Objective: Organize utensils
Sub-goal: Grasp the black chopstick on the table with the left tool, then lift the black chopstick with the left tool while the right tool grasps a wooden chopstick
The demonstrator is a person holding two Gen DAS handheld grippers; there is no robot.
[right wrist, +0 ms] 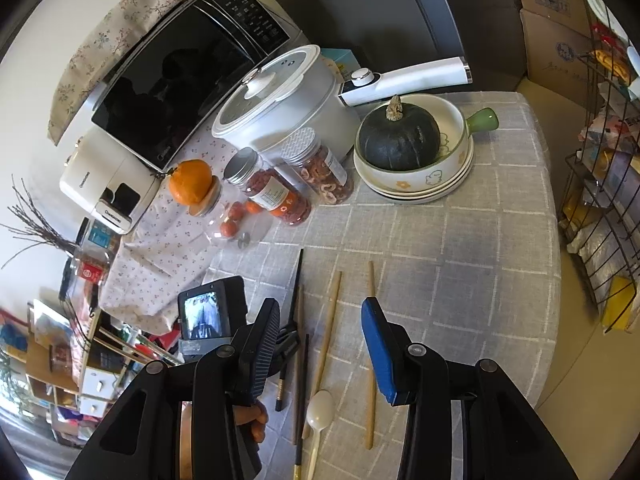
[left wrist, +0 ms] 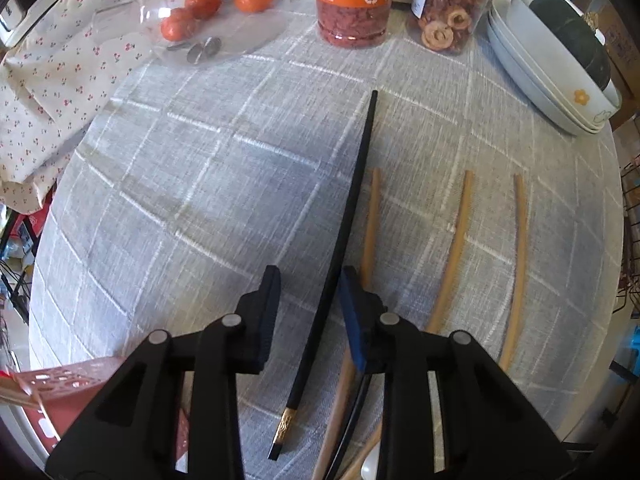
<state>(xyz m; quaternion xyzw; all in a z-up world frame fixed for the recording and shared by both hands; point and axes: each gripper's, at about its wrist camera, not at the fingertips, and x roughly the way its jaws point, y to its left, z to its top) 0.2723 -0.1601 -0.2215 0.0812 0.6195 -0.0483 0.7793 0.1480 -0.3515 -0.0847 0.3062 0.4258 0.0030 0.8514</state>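
Observation:
A black chopstick with a gold band [left wrist: 340,248] lies on the grey checked tablecloth and runs between the fingers of my left gripper [left wrist: 310,280], which is open around it. Three wooden chopsticks [left wrist: 452,248] lie to its right. A second black chopstick [left wrist: 352,420] lies under the right finger. In the right wrist view the black chopstick [right wrist: 298,280], wooden chopsticks [right wrist: 330,328] and a cream spoon [right wrist: 320,408] lie side by side. My right gripper [right wrist: 320,312] is open above them, empty.
Two jars of dried fruit [left wrist: 352,4], a clear container with tangerines [left wrist: 208,12] and stacked bowls holding a dark squash [right wrist: 400,136] stand at the back. A white cooker [right wrist: 280,96] and microwave [right wrist: 180,76] are behind. A red perforated holder [left wrist: 68,388] sits at the left.

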